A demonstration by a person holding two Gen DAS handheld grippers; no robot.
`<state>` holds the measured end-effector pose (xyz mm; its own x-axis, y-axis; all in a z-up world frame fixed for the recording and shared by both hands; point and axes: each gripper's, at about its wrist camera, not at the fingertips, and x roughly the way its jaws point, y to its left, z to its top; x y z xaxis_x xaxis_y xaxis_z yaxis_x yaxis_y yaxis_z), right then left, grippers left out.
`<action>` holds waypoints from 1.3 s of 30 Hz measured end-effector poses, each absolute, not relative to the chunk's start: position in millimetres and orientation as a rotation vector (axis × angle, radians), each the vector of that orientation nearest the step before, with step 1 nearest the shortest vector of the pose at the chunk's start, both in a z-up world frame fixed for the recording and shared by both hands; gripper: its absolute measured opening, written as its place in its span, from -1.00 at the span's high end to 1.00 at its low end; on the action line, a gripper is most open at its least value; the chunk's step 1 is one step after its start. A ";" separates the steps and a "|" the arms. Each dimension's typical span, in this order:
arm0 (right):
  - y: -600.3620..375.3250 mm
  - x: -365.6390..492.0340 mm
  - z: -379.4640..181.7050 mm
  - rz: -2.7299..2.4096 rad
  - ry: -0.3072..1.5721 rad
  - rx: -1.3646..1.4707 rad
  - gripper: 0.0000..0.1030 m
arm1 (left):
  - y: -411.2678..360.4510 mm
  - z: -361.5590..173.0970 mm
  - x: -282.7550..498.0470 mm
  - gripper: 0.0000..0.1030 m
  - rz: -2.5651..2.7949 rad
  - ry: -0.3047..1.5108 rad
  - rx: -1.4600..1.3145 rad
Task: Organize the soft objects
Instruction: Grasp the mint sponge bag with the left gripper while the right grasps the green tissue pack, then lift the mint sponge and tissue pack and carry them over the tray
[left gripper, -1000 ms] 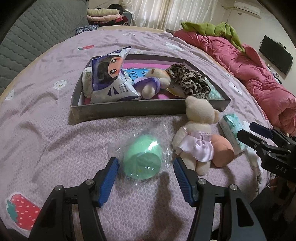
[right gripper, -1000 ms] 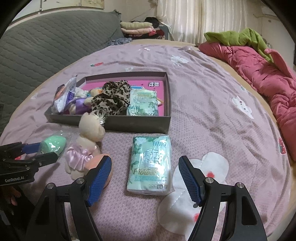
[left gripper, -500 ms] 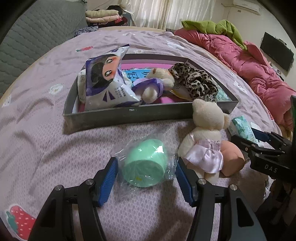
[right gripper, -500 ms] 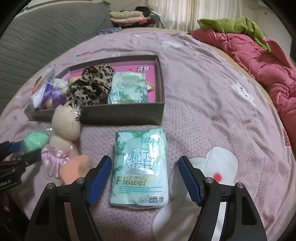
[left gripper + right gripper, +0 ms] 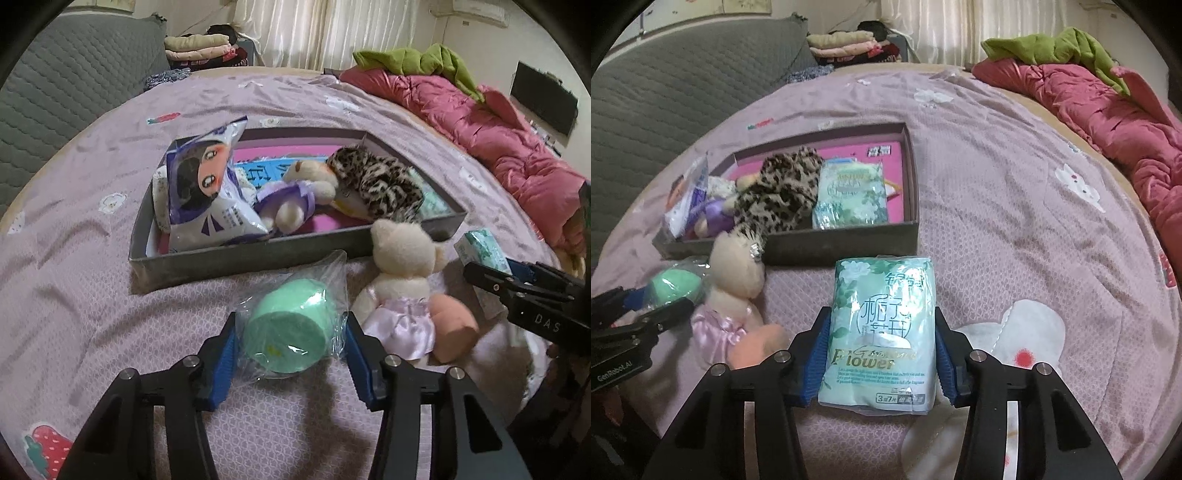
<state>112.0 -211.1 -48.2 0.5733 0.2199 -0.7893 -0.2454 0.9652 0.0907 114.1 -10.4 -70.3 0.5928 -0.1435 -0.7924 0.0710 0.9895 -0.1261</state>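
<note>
Right gripper (image 5: 881,363) jaws pinch "Flower" tissue pack (image 5: 881,332); left gripper (image 5: 290,356) jaws pinch bagged green sponge (image 5: 288,330)

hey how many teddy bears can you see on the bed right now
2. One teddy bear in a pink dress sits on the bedsheet just outside the tray's near wall. One in purple lies inside the tray beside the leopard-print fabric. More could be hidden under the tray's contents.

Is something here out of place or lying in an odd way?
Yes: the bear in the pink dress lies outside the gray box, leaning on its front wall beside a peach sponge, while another bear is already inside.
</note>
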 end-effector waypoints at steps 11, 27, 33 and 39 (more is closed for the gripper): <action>-203.3 103.5 -13.1 0.300 0.790 -0.019 0.00 | -7.6 -40.4 101.7 -0.01 -0.138 0.813 -0.091; -193.3 117.1 3.3 0.343 0.726 -0.012 0.00 | 0.6 -23.9 116.4 -0.01 -0.134 0.729 -0.118; -191.8 125.3 10.8 0.348 0.694 -0.013 0.00 | -2.7 -20.9 124.4 -0.01 -0.143 0.708 -0.125; -195.3 139.5 14.9 0.348 0.681 -0.002 0.00 | -10.9 -14.8 136.3 -0.01 -0.139 0.674 -0.112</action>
<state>139.5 -195.3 14.9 0.7212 0.3146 -0.6172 -0.3159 0.9422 0.1112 136.3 -10.9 -14.8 0.7725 -0.1646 -0.6133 0.0922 0.9846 -0.1482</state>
